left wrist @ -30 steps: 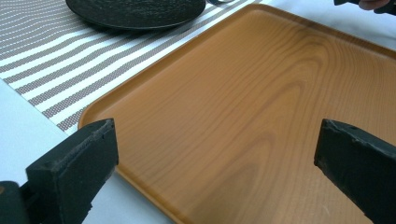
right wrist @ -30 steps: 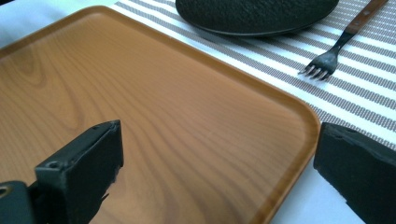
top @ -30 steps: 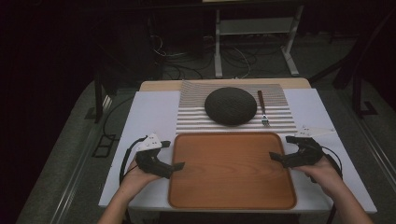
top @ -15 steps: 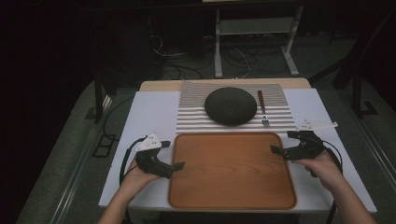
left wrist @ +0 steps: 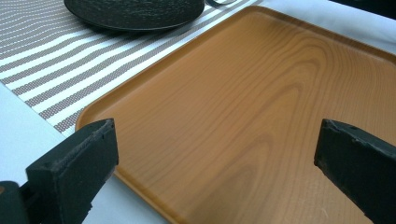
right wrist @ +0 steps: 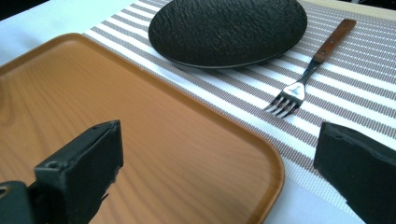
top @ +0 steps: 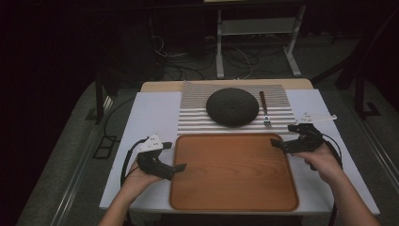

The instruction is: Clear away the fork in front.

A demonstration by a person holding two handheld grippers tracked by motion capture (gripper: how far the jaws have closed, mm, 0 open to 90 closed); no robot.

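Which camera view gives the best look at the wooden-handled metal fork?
The right gripper view: the wooden-handled metal fork lies close and sharp on the striped placemat, tines and handle clear. The high view shows it small beside the dark round plate.

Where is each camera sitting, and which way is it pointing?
High view: above the person's side, looking forward and down at the wooden tray; both forearms, left tool, right tool.
Left gripper view: rides the left tool, over the tray's left edge; open jaws.
Right gripper view: rides the right tool, toward the fork; open jaws.
Shared: tray, black plate.
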